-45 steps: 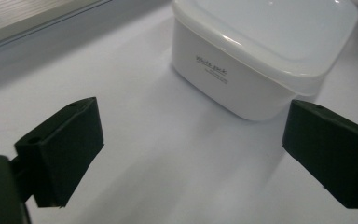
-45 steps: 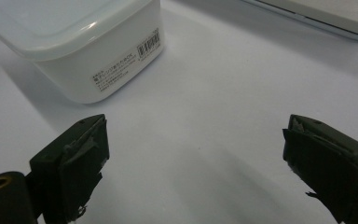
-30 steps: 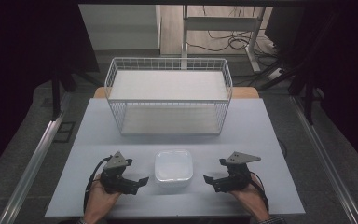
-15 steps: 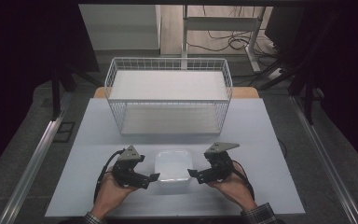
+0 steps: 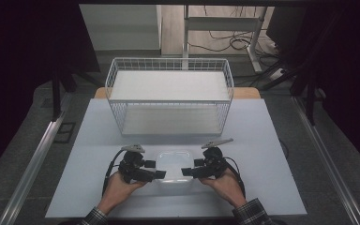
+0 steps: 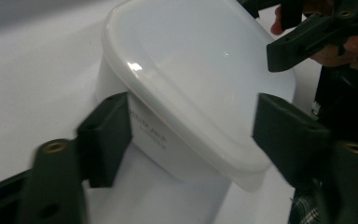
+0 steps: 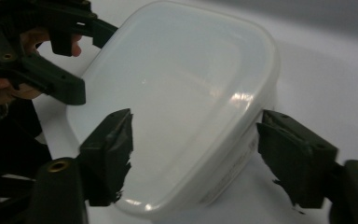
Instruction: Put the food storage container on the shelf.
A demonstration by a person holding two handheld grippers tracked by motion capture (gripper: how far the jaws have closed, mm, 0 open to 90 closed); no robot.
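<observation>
Now | lidded box (image 5: 173, 161) upright | long axis left-right | between open claws

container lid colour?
Translucent milky white lid, on a matching white container; clearest in the right gripper view.

Black claws (image 5: 158, 174), plaid sleeves (image 5: 251, 213), blk cables (image 5: 108, 168)

Lidded container (image 5: 173, 161) sits on the bench (image 5: 272, 140), near its front edge. Wire basket (image 5: 168, 96) stands behind the container, well apart. Left gripper (image 5: 155, 174) at the container's left side, right gripper (image 5: 187, 171) at its right; contact unclear.
</observation>
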